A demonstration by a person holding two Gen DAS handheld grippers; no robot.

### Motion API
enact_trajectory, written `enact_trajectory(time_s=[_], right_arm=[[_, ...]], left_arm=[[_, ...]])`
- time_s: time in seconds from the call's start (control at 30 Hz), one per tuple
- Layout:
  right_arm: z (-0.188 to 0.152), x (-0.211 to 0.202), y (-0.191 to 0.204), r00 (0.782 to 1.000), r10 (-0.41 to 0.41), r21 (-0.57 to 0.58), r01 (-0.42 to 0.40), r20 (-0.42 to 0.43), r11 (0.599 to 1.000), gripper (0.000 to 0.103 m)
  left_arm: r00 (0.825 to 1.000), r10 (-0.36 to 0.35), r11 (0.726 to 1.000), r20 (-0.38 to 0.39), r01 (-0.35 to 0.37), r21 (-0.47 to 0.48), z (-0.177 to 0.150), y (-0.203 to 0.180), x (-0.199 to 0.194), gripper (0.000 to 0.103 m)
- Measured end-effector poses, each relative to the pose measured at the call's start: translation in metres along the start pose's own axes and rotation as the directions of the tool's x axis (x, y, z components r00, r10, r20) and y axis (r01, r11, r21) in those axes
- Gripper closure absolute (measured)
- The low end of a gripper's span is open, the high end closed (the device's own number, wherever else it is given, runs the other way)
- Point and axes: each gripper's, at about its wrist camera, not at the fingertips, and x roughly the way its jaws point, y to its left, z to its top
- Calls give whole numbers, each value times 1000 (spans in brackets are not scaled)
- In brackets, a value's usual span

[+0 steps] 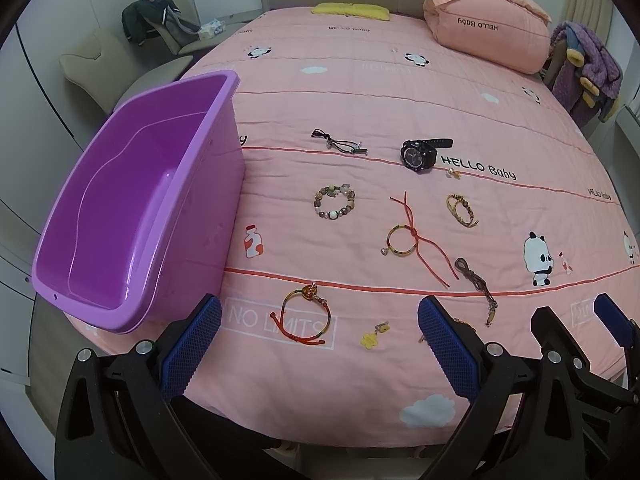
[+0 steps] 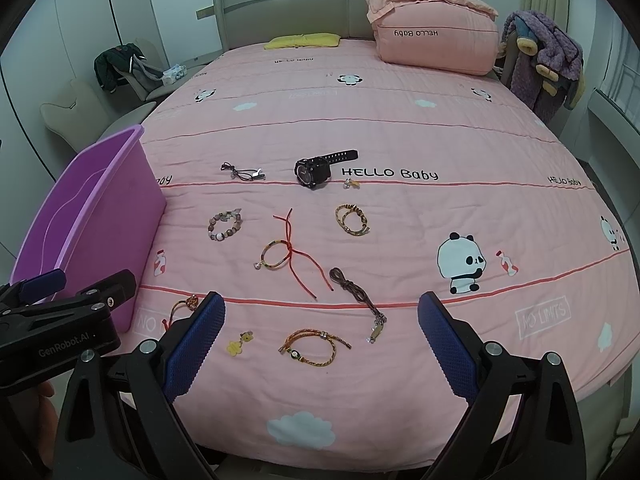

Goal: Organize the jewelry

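Start of a sorting task on a bed covered by a pink quilt (image 2: 400, 140). Both tools hover side by side above the near edge, so that each fisheye takes in the whole spread. The left gripper (image 1: 320, 344) has its jaws spread wide and empty, with a red cord bracelet (image 1: 306, 314) lying on the quilt between its pads; the right gripper (image 2: 320, 344) is likewise spread wide and empty, framing a braided bracelet (image 2: 310, 346). The jewelry lies in loose rows, each piece apart from its neighbours, presumably so that a two-finger pinch can take one without dragging another: a black watch (image 2: 314, 170) in the far row, a beaded bracelet (image 1: 334, 202) in the middle row, a yellow charm (image 2: 236, 345) near the front. The purple bin (image 1: 132, 216), empty, stands on the quilt at the left of the rows, the likely destination within the left tool's reach.
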Motion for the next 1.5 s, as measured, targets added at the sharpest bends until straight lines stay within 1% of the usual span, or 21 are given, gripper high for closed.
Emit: enact_trajectory(time_s=[0.57, 0.87, 1.07, 1.23, 1.3, 1.4, 1.5], right_arm=[[-2, -3, 1, 1000, 4, -3, -4, 11, 1000, 10], [-10, 5, -2, 1000, 30, 4, -30, -10, 1000, 10], [-27, 24, -8, 997, 56, -2, -56, -46, 998, 10], [-44, 43, -14, 995, 62, 3, -62, -82, 998, 10], [-49, 50, -16, 994, 63, 6, -63, -90, 998, 10], [-56, 62, -19, 994, 57, 11, -56, -91, 998, 10], [-64, 75, -24, 993, 63, 41, -59, -105, 997, 10]], left_arm=[[1000, 2, 1000, 6, -2, -4, -1, 2, -2, 6], [1000, -7, 1000, 12, 7, -4, -7, 6, 2, 6], [1000, 8, 1000, -15, -8, -10, -22, 16, 22, 6], [996, -3, 1000, -88, 2, -5, -38, 22, 54, 6], [995, -7, 1000, -101, 7, -3, -45, 23, 65, 6], [995, -20, 1000, -102, 20, -3, -52, 22, 77, 6], [993, -44, 999, -107, 44, 2, -59, 19, 89, 6]])
